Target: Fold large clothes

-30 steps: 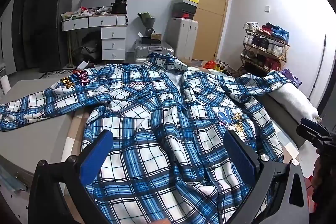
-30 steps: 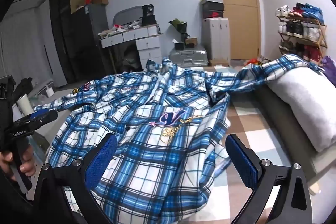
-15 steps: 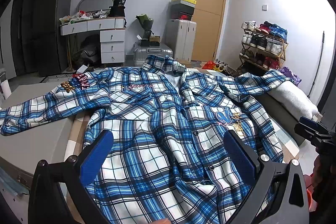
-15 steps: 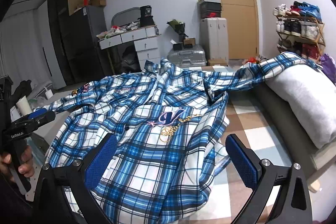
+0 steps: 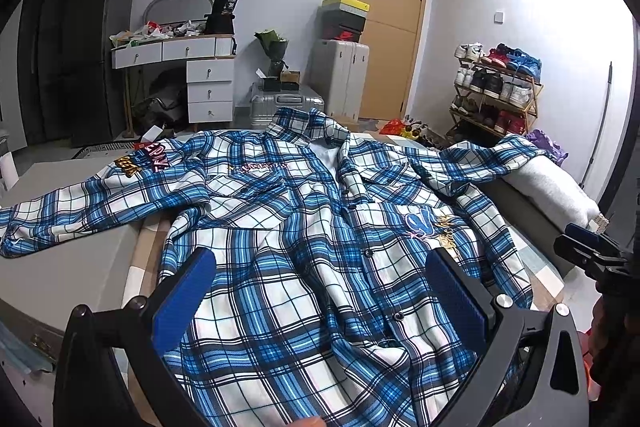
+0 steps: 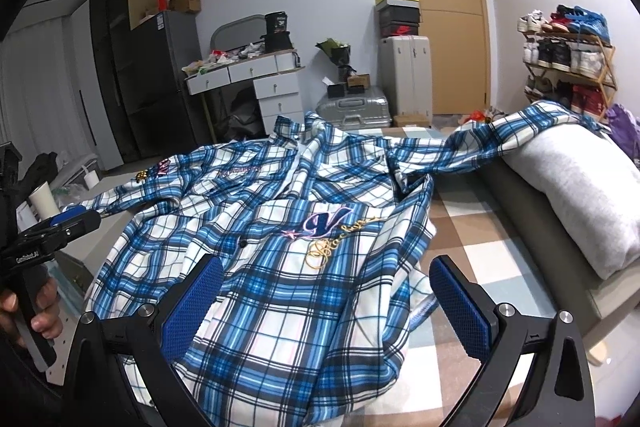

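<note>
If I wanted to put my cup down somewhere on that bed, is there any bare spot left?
Yes. The checked bedcover lies bare between the blue and white plaid shirt and the long grey cushion. A plain grey surface is also free below the shirt's spread sleeve. The middle is crowded: the shirt covers it entirely.

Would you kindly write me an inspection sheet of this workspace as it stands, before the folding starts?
Surface: bed with checked cover, partly covered by the shirt.
Job's things: blue plaid shirt spread front up, buttoned, rumpled; one sleeve lies out flat, the other sleeve drapes over a grey pillow.
Clutter: nothing seen on the shirt.
Grippers: left gripper and right gripper both open above the hem, holding nothing.
Cables: nothing seen.
Surroundings: door, suitcases, shoe rack, cluttered desk.
</note>
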{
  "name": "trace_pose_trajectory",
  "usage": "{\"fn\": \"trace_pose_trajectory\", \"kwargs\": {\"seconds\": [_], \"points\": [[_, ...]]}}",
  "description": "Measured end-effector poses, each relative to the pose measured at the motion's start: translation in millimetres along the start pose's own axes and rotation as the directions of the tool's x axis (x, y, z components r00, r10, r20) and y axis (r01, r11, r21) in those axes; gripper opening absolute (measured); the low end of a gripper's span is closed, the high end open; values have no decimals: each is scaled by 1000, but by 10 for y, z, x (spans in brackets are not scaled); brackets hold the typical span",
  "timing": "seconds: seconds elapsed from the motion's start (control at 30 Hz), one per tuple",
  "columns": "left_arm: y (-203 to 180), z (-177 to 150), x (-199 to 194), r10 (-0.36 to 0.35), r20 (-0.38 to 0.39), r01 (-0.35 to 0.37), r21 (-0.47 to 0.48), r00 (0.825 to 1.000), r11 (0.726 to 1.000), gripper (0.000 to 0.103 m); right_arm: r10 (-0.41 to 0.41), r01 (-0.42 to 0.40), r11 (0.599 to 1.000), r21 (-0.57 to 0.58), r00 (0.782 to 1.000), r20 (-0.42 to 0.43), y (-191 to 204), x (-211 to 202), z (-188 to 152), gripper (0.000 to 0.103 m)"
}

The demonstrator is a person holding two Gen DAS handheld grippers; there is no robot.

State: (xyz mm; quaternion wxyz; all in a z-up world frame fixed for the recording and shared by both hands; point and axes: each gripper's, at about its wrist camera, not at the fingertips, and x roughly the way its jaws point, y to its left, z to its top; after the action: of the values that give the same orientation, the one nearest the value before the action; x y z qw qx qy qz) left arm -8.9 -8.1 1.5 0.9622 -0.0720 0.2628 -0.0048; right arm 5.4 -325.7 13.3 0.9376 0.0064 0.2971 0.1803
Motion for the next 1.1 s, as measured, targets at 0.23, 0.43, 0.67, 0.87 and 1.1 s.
{"fn": "trace_pose_trajectory", "kwargs": {"seconds": [0.23, 0.43, 0.67, 0.87, 1.1], "points": [[17, 13, 14, -41, 7, 41, 16, 999, 999, 102, -62, 62, 997, 47, 998, 5, -86, -104, -54, 103], [7, 17, 37, -66, 2, 65, 28, 998, 997, 102, -93, 93, 994, 63, 996, 8, -164, -134, -69, 103], [-7, -12, 77, -63, -18, 64, 29, 998, 998, 102, -157, 159, 983, 94, 987, -28, -303, -59, -152, 103], [-50, -29, 106, -53, -34, 54, 45, 998, 997, 102, -189, 206, 958, 200, 977, -100, -633, 53, -280, 99], [-76, -22, 141, -29, -43, 31, 46, 999, 998, 102, -136, 196, 940, 280, 966, -219, -966, 344, -388, 68]]}}
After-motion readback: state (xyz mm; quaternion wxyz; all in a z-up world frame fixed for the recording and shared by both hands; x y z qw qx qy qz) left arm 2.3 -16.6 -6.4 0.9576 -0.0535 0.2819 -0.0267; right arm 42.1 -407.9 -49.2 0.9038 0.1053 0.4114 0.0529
